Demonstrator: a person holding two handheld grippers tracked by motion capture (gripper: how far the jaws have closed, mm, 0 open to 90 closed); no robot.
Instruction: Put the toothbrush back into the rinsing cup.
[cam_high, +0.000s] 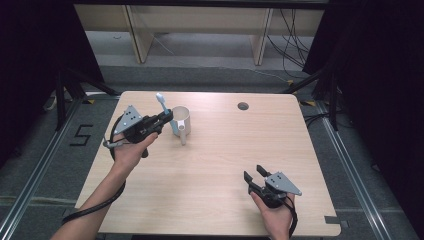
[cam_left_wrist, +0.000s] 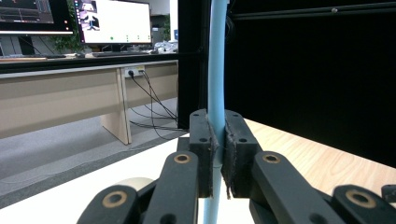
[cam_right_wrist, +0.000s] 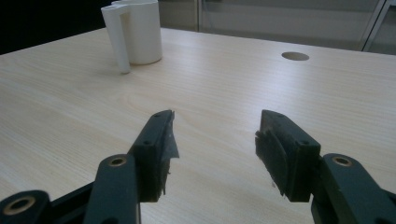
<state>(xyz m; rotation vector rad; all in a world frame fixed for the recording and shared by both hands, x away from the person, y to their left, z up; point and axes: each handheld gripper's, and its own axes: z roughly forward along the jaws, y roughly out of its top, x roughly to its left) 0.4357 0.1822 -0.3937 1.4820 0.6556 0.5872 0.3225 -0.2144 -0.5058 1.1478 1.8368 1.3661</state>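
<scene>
While my left claw (cam_high: 167, 119) pinches the light blue plastic toothbrush (cam_high: 165, 112) by its handle, holding it upright just beside the white plastic mug (cam_high: 182, 121) at the far left of the pale wooden worktop (cam_high: 210, 165), my right claw (cam_high: 253, 173) hovers low near the front right, well apart from the mug, jaws spread, nothing between them.

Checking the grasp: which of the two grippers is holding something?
The left gripper: its fingers clamp a light-blue plastic toothbrush; the right gripper stands open, empty.
</scene>
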